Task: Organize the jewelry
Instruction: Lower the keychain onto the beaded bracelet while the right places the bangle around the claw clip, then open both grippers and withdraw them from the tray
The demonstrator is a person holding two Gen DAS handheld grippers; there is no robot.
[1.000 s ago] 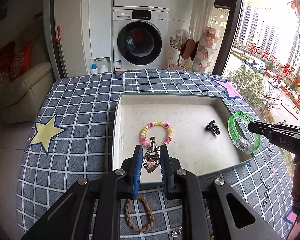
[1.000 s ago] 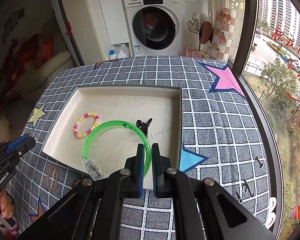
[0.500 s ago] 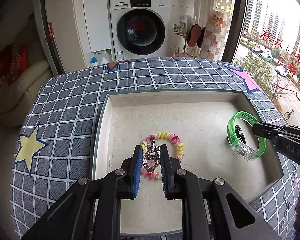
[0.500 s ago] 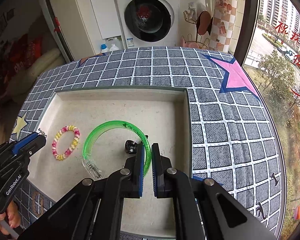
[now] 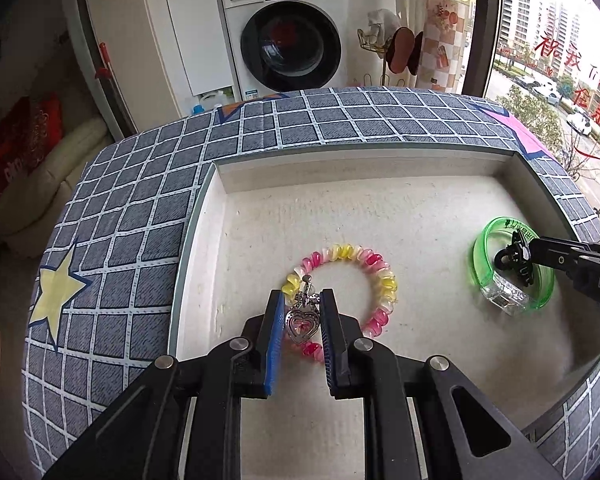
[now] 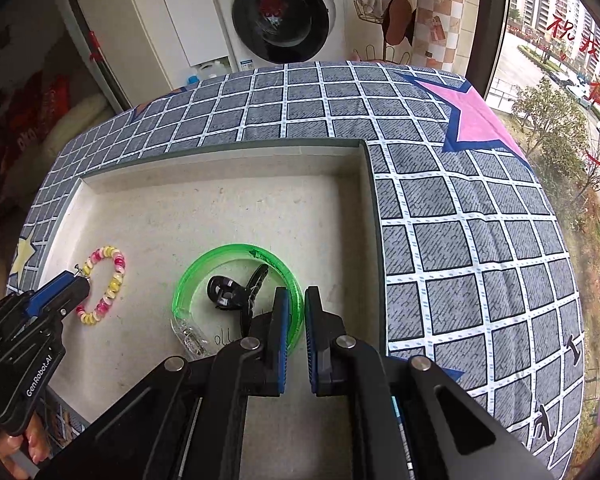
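We take the tray (image 5: 204, 216) as our landmark; its raised walls stand on the checked tablecloth (image 5: 140, 184). The far half of the tray floor is bare. Near the right wall, our right gripper (image 6: 296, 308) clamps the rim of the green bangle (image 6: 188, 280), which rings a black clip (image 6: 232, 292). Near the tray's middle, toward the left wall, our left gripper (image 5: 300, 312) pinches the heart pendant (image 5: 299, 326) over the beaded bracelet (image 5: 376, 268) lying there.

Glossy translucent plastic green bangle (image 6: 236, 300), shiny metal heart pendant (image 5: 300, 325), matt rough tray (image 5: 380, 208), woven checked cloth (image 6: 460, 240).
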